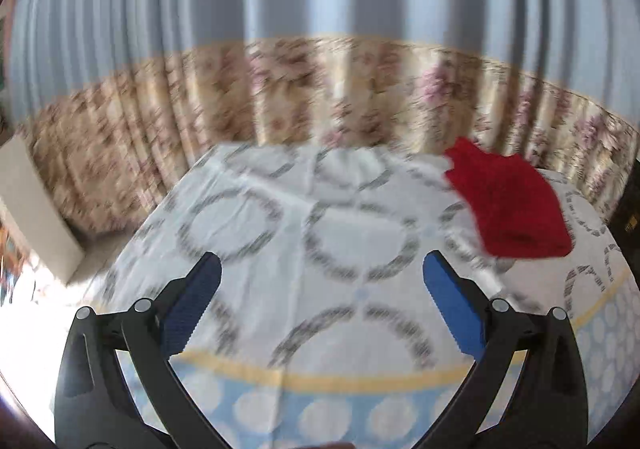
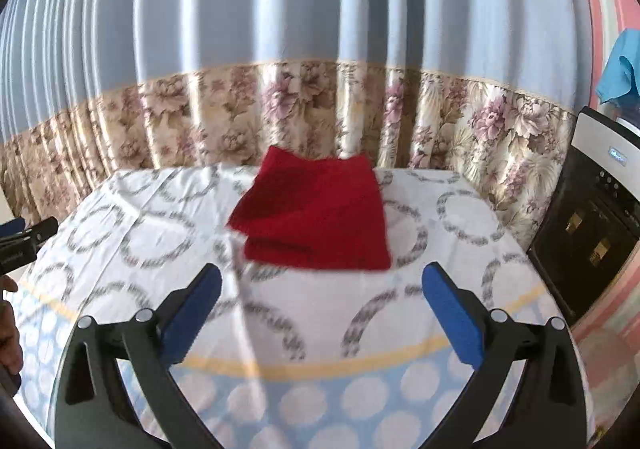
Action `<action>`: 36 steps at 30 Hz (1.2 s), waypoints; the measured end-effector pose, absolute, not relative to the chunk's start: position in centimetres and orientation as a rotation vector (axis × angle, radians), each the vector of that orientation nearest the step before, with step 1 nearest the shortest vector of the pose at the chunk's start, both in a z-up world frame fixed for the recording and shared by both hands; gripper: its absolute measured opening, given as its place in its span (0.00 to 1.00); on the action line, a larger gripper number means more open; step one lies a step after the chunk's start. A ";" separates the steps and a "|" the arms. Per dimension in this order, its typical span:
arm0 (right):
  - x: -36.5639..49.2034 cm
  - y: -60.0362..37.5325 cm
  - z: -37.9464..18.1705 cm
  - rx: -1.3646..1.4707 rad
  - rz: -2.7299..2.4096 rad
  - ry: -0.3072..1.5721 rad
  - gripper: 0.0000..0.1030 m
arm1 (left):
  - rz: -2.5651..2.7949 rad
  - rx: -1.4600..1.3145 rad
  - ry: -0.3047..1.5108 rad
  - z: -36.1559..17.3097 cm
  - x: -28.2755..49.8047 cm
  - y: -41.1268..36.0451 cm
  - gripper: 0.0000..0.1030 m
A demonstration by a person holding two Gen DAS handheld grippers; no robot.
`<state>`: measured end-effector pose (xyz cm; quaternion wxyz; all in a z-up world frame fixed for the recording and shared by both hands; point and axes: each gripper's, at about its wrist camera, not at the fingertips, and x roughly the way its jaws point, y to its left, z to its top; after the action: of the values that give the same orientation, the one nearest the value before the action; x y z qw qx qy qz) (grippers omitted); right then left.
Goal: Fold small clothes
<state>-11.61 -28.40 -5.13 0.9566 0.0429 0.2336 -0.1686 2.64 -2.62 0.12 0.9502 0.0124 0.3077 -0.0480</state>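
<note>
Left wrist view: left gripper [image 1: 322, 299], jaws wide apart and empty; red garment [image 1: 510, 205] lies ahead-right, near the table [image 1: 256, 257] far-right edge. Right wrist view: right gripper [image 2: 322, 305], equally spread and empty, faces the garment [image 2: 316, 213] directly, hence nearer

Each view was taken from just behind its own tongs, angled down across the counter [image 1: 280, 289] toward the curtain [image 2: 320, 29]. The red garment [image 2: 316, 217] was seen straight ahead of the right tongs [image 2: 322, 289], and ahead and to the right of the left tongs [image 1: 322, 281]. Counter, garment and curtain were shared.
</note>
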 end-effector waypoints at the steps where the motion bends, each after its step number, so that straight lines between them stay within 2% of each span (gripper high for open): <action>1: -12.0 -27.7 -5.4 0.076 -0.355 0.475 0.98 | -0.083 0.018 0.648 -0.5 2.4 -1.9 0.97; 11: -13.7 -26.4 -6.4 0.124 -0.435 0.508 0.98 | -0.134 0.046 0.720 -4.0 1.1 2.2 0.97; 36: -13.2 -27.7 -6.1 0.146 -0.364 0.504 0.98 | -0.150 0.023 0.673 -2.2 -0.8 0.1 0.97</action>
<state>-13.18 -27.66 -6.15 0.9495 0.0716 0.2476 -0.1791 -0.78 0.05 -2.18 0.9410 0.0111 0.3301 -0.0737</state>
